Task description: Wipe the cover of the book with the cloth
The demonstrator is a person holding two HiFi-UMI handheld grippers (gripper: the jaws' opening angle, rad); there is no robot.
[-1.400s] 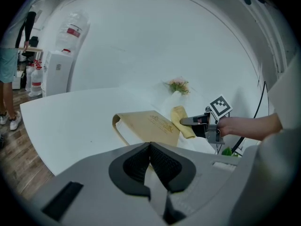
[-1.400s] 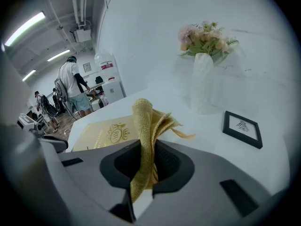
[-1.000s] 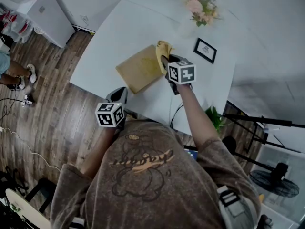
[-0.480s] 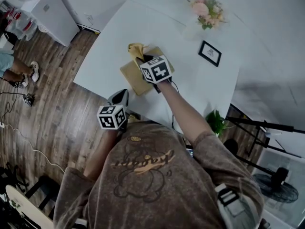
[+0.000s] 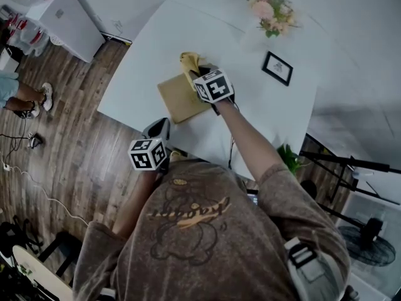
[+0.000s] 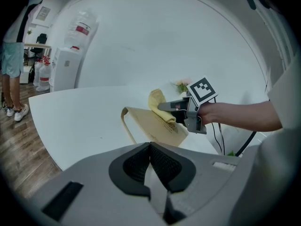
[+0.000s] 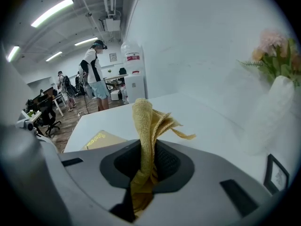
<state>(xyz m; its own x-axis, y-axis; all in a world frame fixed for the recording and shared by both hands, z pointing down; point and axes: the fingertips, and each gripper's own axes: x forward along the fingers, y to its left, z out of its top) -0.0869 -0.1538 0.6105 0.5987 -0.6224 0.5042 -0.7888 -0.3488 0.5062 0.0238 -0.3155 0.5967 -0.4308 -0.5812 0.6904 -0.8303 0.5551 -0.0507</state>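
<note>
Below and left of our right fingers (image 7: 167, 160) spreads the white table (image 5: 144, 49), and on it lies the tan book (image 5: 177, 100), its length seemingly running from them back toward us. Those fingers pinch the yellow cloth (image 7: 143, 121) over the book's far edge. Our right gripper (image 5: 199, 74) is much the nearer. The left gripper (image 6: 150, 163), fingers pressed together on nothing, hangs apart from the book, so we'd draw the stroke toward us.

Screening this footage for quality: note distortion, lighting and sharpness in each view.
Head view: dim and soft, white table brightest. Left gripper view: strong fisheye, black corners, book fairly sharp. Right gripper view: fisheye too, cloth crisp, flowers soft at the edge.
</note>
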